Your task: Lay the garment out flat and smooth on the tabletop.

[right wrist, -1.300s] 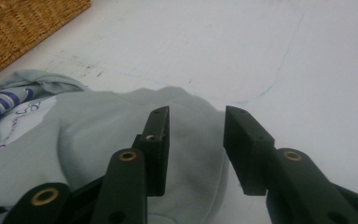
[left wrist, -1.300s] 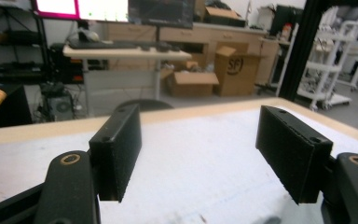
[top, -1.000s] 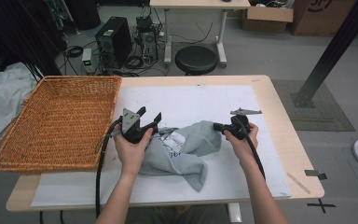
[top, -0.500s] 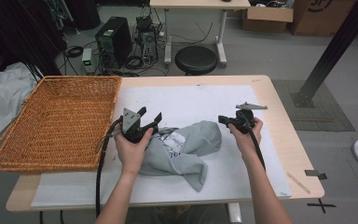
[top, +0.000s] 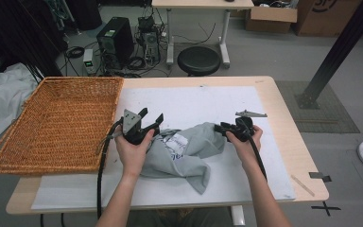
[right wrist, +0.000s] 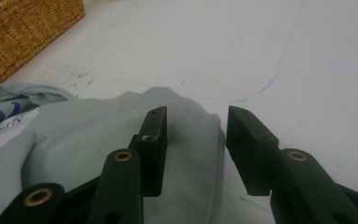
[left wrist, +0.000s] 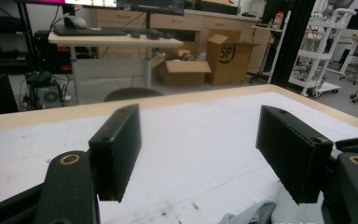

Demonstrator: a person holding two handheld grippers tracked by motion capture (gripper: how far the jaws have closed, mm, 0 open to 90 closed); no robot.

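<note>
A crumpled grey-green garment (top: 189, 149) with a white printed patch lies on the white mat (top: 203, 101) at the table's middle. My left gripper (top: 152, 115) is held at the garment's left end, jaws wide open and tilted up off the cloth. In the left gripper view the left gripper (left wrist: 196, 158) frames bare mat, with a scrap of garment (left wrist: 256, 215) below. My right gripper (top: 221, 128) sits at the garment's right edge. In the right gripper view the right gripper (right wrist: 196, 140) is open. Its left jaw is over the garment (right wrist: 98, 140); its right jaw is over the mat.
A large wicker basket (top: 56, 123) fills the table's left side, and its corner (right wrist: 23, 32) appears in the right gripper view. Bare mat stretches behind and to the right of the garment. Beyond the table stand a black stool (top: 198, 60) and a computer tower (top: 116, 42).
My right gripper drew slightly back and up from the garment's right edge, then came back to it. The left gripper and the garment have hardly moved.
</note>
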